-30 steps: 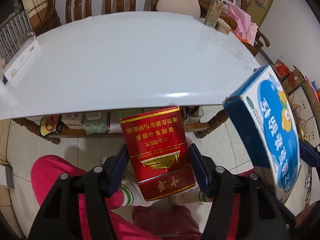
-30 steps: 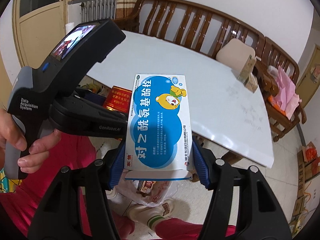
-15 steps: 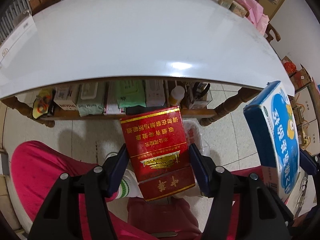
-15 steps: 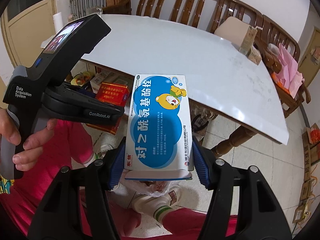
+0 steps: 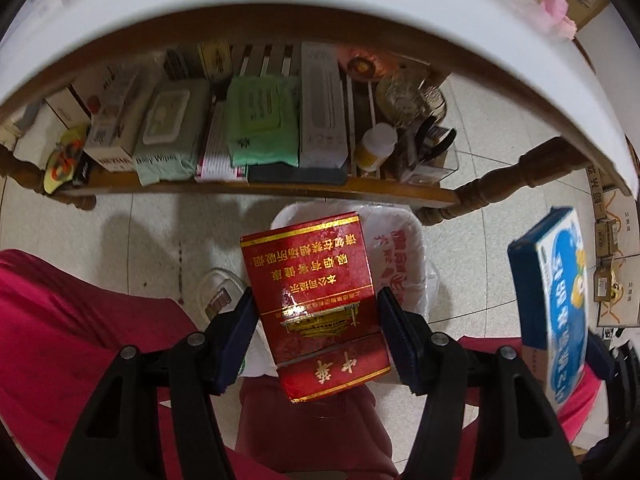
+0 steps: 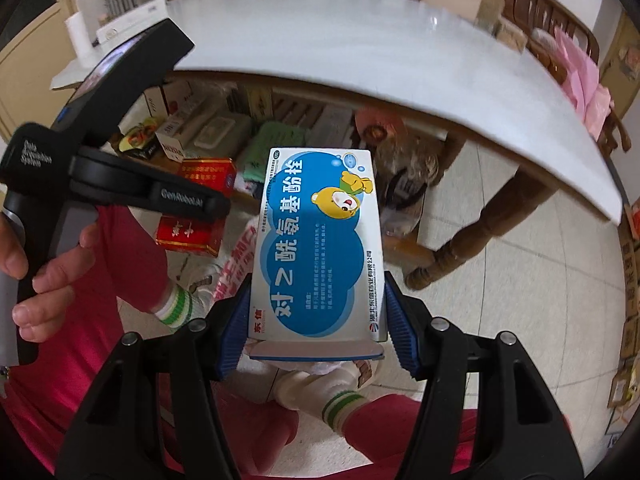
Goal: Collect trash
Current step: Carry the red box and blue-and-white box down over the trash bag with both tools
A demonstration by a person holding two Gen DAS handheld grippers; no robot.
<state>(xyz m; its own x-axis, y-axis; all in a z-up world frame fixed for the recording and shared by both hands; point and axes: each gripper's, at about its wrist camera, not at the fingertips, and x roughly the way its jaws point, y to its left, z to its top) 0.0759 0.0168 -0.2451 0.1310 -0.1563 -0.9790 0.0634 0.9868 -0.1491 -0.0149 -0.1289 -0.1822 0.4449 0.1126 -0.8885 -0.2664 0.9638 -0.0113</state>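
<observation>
In our left gripper (image 5: 318, 336) the jaws pinch a red cigarette pack (image 5: 314, 300) by its two long sides; gold Chinese lettering and a gold building emblem cover its glossy face, and its hinged lid end points back toward us. In our right gripper (image 6: 316, 322) the jaws pinch a blue-and-white medicine box (image 6: 320, 248) printed with a yellow cartoon bear, bold white characters and a grey flap at the near end. Both packs hang in the air, off the desk (image 6: 360, 56), just past its near edge, above a white plastic bag (image 5: 400, 256) with red print on the tiled floor (image 6: 520, 280).
</observation>
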